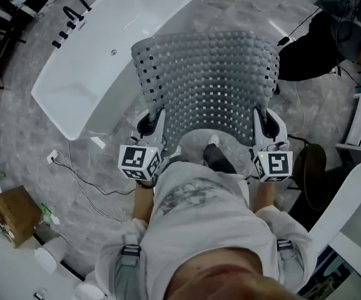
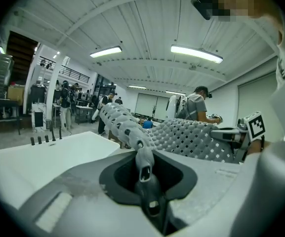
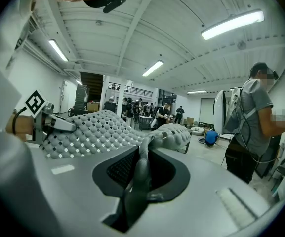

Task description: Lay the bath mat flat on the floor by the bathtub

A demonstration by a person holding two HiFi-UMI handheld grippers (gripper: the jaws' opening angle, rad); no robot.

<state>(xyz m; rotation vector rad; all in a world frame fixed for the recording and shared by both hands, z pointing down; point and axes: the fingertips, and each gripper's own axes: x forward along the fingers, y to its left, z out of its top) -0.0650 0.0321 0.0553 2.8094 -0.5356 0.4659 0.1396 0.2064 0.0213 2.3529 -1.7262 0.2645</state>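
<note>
The bath mat (image 1: 211,86) is looking like soft grey rubber, matt, pebbled with bumps and punched with square holes. The bathtub (image 1: 105,55) is gleaming white, smooth and glossy. The floor (image 1: 36,130) is showing polished grey marbling. The left gripper (image 2: 143,168) and right gripper (image 3: 141,168) are wearing matt grey plastic shells.

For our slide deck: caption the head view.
Left tongs and right tongs grip a grey bath mat beside the bathtub.

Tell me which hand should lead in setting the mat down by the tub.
Left, probably. The left tongs and right tongs both grip the mat, but the left hang beside the bathtub, the right farther off.
</note>
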